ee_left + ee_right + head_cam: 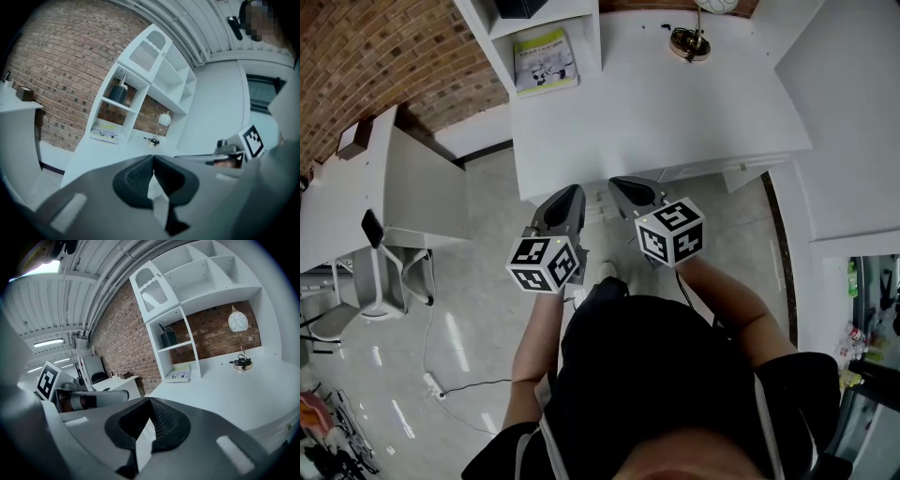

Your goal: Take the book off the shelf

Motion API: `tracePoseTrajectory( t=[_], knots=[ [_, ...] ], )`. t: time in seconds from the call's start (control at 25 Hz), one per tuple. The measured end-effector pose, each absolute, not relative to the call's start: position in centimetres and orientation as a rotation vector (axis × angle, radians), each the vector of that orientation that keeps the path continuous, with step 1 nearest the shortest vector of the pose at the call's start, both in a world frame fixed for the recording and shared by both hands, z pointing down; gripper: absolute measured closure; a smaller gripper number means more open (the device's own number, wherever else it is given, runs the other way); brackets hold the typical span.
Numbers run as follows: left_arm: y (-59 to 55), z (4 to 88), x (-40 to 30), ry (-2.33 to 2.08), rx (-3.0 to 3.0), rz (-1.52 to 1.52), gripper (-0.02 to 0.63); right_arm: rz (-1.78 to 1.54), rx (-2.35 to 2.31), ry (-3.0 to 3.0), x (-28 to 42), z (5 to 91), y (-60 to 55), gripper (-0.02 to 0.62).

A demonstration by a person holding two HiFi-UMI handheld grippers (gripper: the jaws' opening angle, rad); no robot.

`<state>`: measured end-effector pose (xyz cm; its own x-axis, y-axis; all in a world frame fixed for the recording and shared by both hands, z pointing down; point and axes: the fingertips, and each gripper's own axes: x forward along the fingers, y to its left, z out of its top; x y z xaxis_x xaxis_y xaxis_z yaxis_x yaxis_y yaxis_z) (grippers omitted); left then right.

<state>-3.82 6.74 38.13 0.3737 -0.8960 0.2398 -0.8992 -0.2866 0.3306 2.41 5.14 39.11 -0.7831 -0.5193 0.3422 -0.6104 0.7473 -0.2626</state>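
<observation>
Two grippers are held side by side close in front of the person, the left gripper (pixel 563 208) and the right gripper (pixel 632 195) both pointing toward the near edge of a white worktop (pixel 675 112), each carrying its marker cube behind it. In the left gripper view the jaws of the left gripper (pixel 153 157) are closed tip to tip with nothing between them, and the right gripper view shows the right gripper (pixel 150 401) the same way, pressed together and empty. The book (pixel 545 62), with a pale cover and a yellow-green band, lies flat in the bottom compartment of a white shelf unit (pixel 586 33) that stands at the far left end of the worktop, well apart from both grippers. From the gripper views the book (pixel 106 133) (pixel 179 374) sits directly under a shelf board that carries a dark box (pixel 118 93). A table lamp (pixel 238 322) with a round pale shade stands further along the worktop against the brick wall (pixel 384 56), its base (pixel 691 44) ringed by a coiled cord. To the left a second white desk (pixel 356 192) holds a small brown box (pixel 352 139), and an office chair (pixel 375 277) stands beside it on the grey floor.
</observation>
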Motion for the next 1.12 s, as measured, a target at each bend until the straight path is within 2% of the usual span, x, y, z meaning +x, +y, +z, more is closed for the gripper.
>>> tracePoseTrajectory(
  t=[0.48,0.72,1.12],
  knots=[
    [2.4,39.7,-9.0,-1.533,2.253,0.082,0.6,0.477,0.927,-2.686,-2.2,39.4,0.4,0.598],
    [0.0,40.0,-9.6,-1.525,2.245,0.054,0.6,0.471,0.95,-2.677,-1.9,39.4,-2.5,0.598],
    [-5.6,39.0,-10.3,-1.569,2.266,0.067,0.6,0.416,0.833,-2.713,-5.1,38.9,-8.4,0.598]
  ],
)
